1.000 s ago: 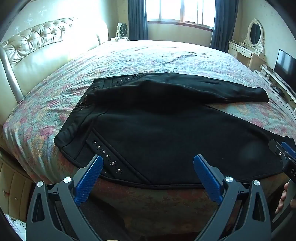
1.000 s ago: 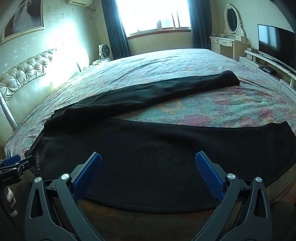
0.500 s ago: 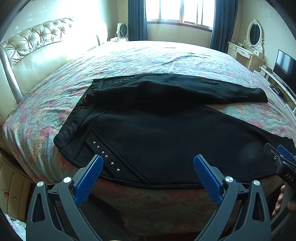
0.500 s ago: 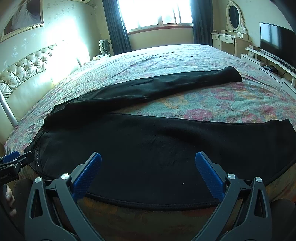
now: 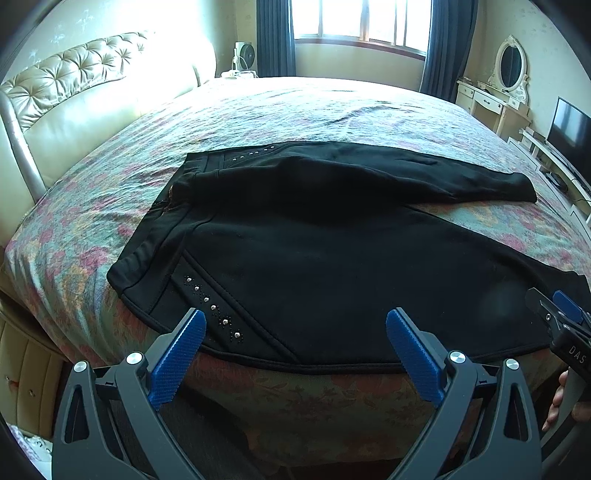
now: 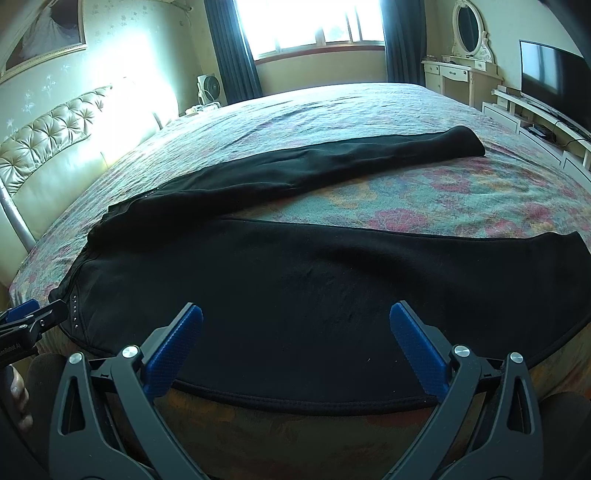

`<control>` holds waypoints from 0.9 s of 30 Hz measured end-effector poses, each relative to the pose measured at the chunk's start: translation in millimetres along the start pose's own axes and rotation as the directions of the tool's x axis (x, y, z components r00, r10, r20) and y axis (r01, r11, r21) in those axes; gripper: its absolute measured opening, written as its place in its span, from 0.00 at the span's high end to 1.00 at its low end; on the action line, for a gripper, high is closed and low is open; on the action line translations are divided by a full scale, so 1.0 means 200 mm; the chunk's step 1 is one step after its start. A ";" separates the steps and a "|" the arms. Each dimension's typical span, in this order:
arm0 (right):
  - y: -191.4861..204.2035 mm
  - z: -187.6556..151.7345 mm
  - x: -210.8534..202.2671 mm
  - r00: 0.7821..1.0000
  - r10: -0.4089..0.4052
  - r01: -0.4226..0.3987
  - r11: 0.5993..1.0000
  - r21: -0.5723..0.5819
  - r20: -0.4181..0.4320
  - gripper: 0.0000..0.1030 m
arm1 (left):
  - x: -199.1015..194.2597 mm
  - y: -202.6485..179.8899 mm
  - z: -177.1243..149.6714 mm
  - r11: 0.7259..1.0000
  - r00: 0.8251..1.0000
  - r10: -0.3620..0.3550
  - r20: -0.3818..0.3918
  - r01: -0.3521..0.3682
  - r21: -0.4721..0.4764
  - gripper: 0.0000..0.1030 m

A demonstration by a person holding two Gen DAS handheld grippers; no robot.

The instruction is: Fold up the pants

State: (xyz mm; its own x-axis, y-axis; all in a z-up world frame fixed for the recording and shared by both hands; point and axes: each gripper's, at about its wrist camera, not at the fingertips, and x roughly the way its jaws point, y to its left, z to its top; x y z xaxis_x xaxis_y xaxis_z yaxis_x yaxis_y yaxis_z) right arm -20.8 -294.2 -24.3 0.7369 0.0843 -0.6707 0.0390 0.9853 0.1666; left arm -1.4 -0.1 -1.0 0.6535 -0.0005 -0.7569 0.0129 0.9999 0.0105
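Note:
Black pants (image 5: 314, 251) lie spread flat on the flowered bedspread, waistband to the left, both legs running right and splayed apart. Silver studs mark the near hip. The pants also fill the right wrist view (image 6: 295, 295). My left gripper (image 5: 295, 332) is open and empty, just short of the near hem by the studded hip. My right gripper (image 6: 295, 325) is open and empty over the near leg's lower edge. Each gripper shows at the edge of the other's view: the right one (image 5: 561, 317) and the left one (image 6: 33, 317).
The bed (image 5: 332, 107) has a tufted cream headboard (image 5: 74, 85) at the left. A dresser with an oval mirror (image 6: 469, 33) and a TV (image 6: 550, 81) on a low cabinet stand at the right. A fan (image 5: 242, 55) sits by the window.
Both grippers have drifted slightly closer to the near edge of the pants. The pants have not moved and the jaws stay open.

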 end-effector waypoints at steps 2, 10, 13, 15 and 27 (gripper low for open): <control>0.00 0.00 0.00 1.000 0.000 0.000 1.000 -0.001 0.000 0.02 | 0.00 0.00 0.00 1.000 1.000 -0.001 -0.001 0.001 0.002 0.05; 0.01 -0.01 0.01 1.000 0.001 -0.001 1.000 -0.001 -0.010 0.02 | 0.00 -0.01 0.00 1.000 1.000 0.001 -0.004 -0.001 0.003 0.05; 0.01 -0.01 0.01 1.000 0.003 -0.003 1.000 -0.002 -0.013 0.02 | 0.00 -0.01 0.00 1.000 1.000 -0.001 -0.006 0.001 0.004 0.05; 0.01 -0.01 0.01 1.000 0.003 -0.003 1.000 -0.003 -0.016 0.02 | 0.00 -0.01 0.00 1.000 1.000 0.001 -0.007 -0.001 0.004 0.06; 0.02 -0.02 0.02 1.000 0.005 -0.005 1.000 0.000 -0.026 0.02 | 0.00 -0.01 -0.01 1.000 1.000 0.000 -0.011 0.000 0.004 0.05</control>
State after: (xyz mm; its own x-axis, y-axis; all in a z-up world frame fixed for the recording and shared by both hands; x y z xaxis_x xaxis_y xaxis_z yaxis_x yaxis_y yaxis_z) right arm -20.6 -290.0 -29.6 0.7194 0.0932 -0.6883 0.0350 0.9848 0.1699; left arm -2.1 -2.0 -2.2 0.6453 -0.0005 -0.7640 0.0165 0.9998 0.0132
